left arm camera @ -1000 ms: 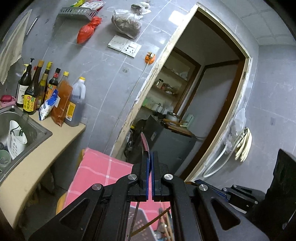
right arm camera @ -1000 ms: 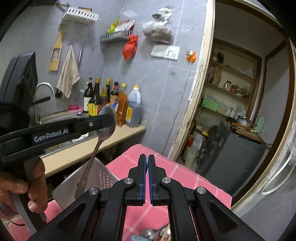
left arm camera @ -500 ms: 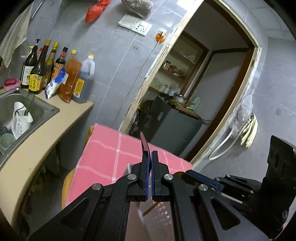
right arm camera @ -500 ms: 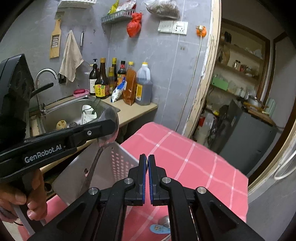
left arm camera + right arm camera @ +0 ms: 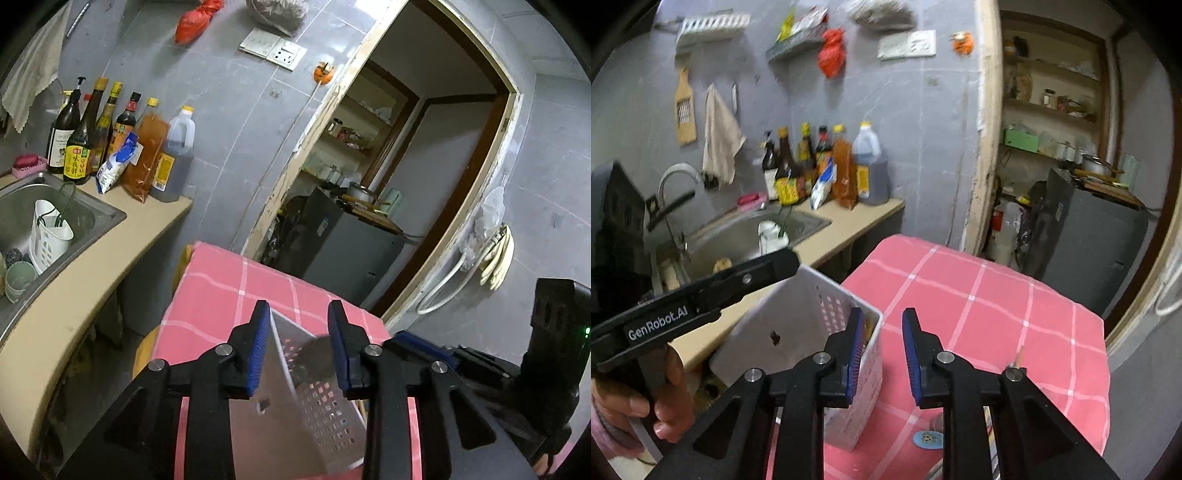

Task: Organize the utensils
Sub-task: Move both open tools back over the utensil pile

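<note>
The basket [image 5: 812, 321] looks like matt white plastic, its walls pierced with small square holes. The tablecloth [image 5: 979, 306] is soft pink cloth with a white check. The sink [image 5: 92, 218] is brushed steel, dull rather than mirror-bright, and the tap [image 5: 674, 177] is shinier metal. The counter [image 5: 74, 280] is smooth and beige, with a matt look. The wall [image 5: 229, 122] is grey tile, faintly glossy. The bottles [image 5: 92, 136] are glossy, dark glass or plastic, with paper labels. The towel [image 5: 720, 140] is limp cloth. The grater [image 5: 685, 107] has a wooden frame. The door frame [image 5: 986, 147] is wood with chipped, rough paint
</note>
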`<move>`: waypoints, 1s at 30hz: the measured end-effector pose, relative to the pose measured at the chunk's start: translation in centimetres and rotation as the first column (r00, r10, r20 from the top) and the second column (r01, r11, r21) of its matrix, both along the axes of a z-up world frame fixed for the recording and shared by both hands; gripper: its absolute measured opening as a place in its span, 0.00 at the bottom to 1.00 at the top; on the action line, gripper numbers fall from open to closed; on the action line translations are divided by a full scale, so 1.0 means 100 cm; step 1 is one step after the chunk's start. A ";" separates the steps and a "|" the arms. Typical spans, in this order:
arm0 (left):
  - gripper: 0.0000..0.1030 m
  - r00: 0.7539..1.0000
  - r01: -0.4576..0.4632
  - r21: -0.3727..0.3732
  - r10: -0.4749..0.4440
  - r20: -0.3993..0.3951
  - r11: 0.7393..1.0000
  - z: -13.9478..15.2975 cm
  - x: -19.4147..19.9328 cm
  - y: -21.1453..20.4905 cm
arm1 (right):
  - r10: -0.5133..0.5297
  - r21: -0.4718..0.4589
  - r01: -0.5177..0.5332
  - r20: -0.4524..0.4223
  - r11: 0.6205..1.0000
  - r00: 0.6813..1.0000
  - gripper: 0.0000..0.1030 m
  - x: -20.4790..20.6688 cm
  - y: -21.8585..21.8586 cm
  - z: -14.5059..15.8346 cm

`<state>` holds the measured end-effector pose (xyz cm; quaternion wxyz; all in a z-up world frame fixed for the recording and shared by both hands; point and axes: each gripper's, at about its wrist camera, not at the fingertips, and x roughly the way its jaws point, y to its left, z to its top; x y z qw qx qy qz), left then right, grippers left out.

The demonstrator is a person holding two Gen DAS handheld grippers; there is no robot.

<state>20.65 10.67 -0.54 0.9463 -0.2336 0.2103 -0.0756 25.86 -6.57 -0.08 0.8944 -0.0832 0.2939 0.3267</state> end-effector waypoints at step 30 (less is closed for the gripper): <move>0.66 0.943 0.244 0.171 -0.192 -0.274 0.955 -0.030 0.061 -0.200 | -0.303 0.098 0.347 -0.306 0.933 0.902 0.62 0.040 -0.251 -0.061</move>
